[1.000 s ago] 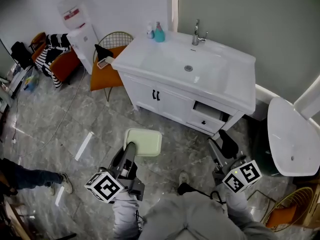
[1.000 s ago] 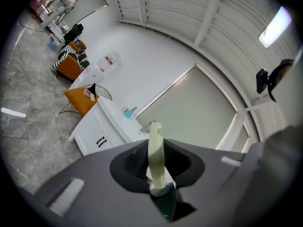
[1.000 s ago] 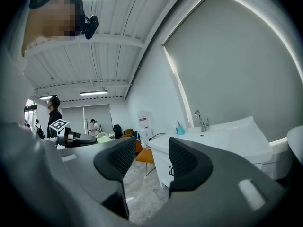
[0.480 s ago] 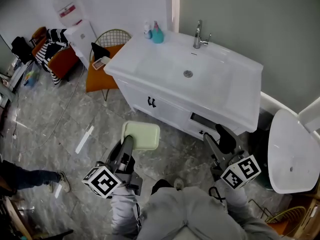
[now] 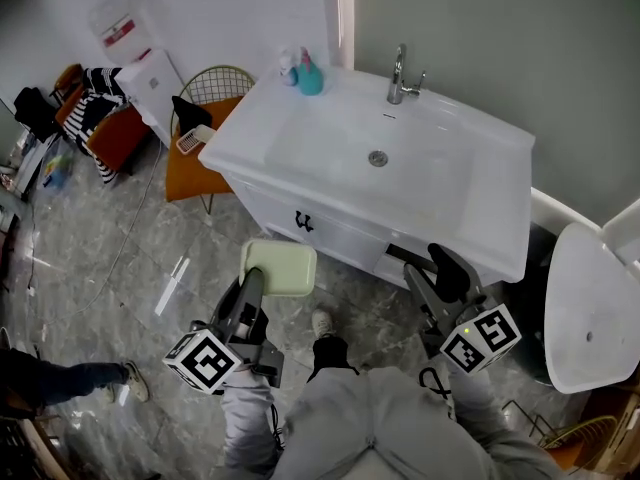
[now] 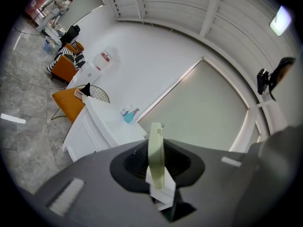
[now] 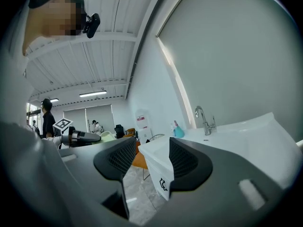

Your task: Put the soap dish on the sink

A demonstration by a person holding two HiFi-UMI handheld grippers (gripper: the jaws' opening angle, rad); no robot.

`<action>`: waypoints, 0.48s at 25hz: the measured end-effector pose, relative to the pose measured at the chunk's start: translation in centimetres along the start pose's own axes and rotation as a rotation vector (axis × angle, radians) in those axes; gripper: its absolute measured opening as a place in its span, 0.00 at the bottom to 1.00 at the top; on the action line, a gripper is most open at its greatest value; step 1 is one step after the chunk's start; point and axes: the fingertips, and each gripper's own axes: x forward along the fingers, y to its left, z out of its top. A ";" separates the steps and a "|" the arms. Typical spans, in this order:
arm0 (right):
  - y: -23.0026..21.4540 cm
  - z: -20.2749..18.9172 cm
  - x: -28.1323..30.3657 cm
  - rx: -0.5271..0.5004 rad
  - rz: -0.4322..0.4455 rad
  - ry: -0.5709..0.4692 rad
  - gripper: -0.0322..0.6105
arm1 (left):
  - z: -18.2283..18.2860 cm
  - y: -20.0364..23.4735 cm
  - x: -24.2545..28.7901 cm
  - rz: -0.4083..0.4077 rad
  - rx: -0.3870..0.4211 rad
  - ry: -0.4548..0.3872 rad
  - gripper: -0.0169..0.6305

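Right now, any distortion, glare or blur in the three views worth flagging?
Head view: even light, sharp, only a slight barrel bend toward the edges. Left gripper view: heavy fisheye with dark corners, and a ceiling light blown out at top right; the soap dish, seen edge-on, is crisp. Right gripper view: fisheye too, with a mosaic patch at top left.

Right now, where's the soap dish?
Head view, lower left of centre: the soap dish is clamped in the left gripper, over the floor just in front of the vanity cabinet, not yet on the sink.
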 end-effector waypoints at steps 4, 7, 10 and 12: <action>-0.6 0.3 4.2 0.005 -0.015 0.001 0.36 | 2.6 2.0 3.4 -0.007 0.009 0.022 0.21; -0.9 0.7 7.9 0.008 -0.029 -0.002 0.36 | 5.0 3.4 5.9 -0.020 0.022 0.039 0.21; -0.5 1.1 11.5 0.002 -0.038 -0.005 0.36 | 7.4 5.2 8.0 -0.038 0.023 0.048 0.21; -0.4 1.4 13.8 -0.004 -0.045 -0.008 0.36 | 8.9 6.1 9.3 -0.053 0.027 0.052 0.21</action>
